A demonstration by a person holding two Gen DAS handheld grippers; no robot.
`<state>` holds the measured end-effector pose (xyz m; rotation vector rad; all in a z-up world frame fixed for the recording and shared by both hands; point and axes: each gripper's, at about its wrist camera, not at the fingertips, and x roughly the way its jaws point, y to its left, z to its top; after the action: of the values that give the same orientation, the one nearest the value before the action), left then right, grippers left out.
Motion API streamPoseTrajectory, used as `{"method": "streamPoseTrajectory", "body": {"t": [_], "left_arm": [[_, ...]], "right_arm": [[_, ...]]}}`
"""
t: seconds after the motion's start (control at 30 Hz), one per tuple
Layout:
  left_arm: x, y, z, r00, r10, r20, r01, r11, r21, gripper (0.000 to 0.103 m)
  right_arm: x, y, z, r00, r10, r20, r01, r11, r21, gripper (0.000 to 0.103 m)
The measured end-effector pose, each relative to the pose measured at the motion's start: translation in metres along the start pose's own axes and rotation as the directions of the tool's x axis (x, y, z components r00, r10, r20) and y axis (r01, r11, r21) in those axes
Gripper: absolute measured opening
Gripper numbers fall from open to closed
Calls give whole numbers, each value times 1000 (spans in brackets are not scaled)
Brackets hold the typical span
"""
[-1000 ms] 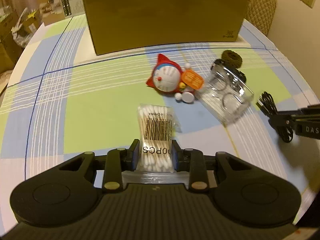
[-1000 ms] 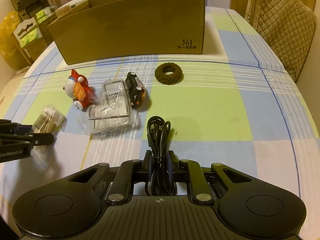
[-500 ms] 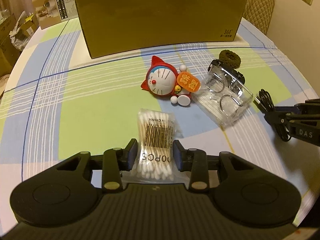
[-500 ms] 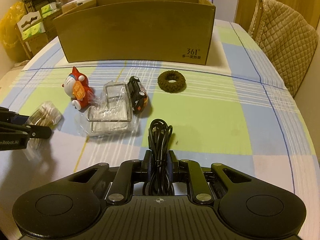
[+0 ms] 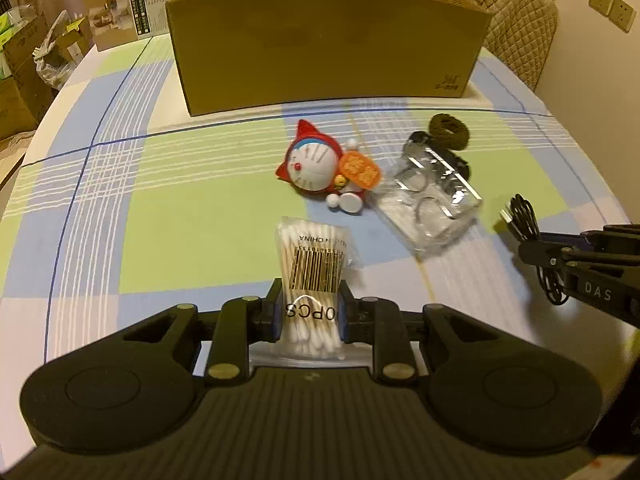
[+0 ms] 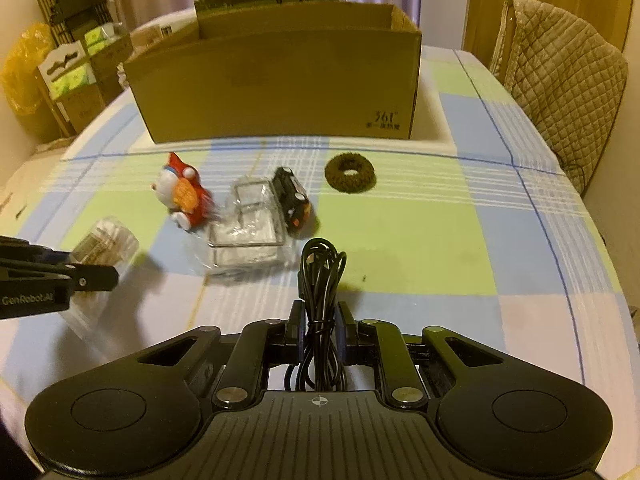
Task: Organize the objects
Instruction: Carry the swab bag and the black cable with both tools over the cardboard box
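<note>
A clear pack of cotton swabs point(image 5: 314, 264) with a barcode label sits between the fingers of my left gripper point(image 5: 310, 308). The jaws are closing and their pads press its sides. The right wrist view shows that pack point(image 6: 106, 240) and the left gripper point(image 6: 92, 276) at the left edge. My right gripper point(image 6: 320, 316) is shut on a bundled black cable point(image 6: 322, 272), whose loop sticks out ahead of the fingers. In the left wrist view the right gripper point(image 5: 536, 252) and cable point(image 5: 520, 216) are at the right. An open cardboard box point(image 5: 328, 52) point(image 6: 280, 88) stands at the back.
On the checked tablecloth lie a red and white cat toy point(image 5: 316, 164) point(image 6: 182, 196), a clear plastic case point(image 5: 432, 196) point(image 6: 248, 220), a black toy car point(image 6: 292, 200) and a brown hair ring point(image 5: 448, 132) point(image 6: 350, 172). A padded chair point(image 6: 560, 80) stands at the right.
The left jaws have drawn in tight on the swab pack. The right gripper has moved a little up and toward the box with the cable.
</note>
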<state>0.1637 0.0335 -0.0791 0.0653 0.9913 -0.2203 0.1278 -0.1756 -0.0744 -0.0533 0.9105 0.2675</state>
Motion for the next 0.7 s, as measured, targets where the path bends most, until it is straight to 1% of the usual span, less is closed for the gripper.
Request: {"method": "streamPoseTrajectory", "body": {"t": [0.37, 0.7], "left_arm": [[-45, -20, 0, 999, -16, 50, 16, 1000, -5, 20], [-77, -29, 1, 996, -27, 87, 28, 1000, -10, 20]], "right_arm": [[-49, 8, 2, 998, 28, 56, -28, 1000, 2, 11], [-74, 10, 5, 995, 33, 93, -33, 999, 5, 11]]}}
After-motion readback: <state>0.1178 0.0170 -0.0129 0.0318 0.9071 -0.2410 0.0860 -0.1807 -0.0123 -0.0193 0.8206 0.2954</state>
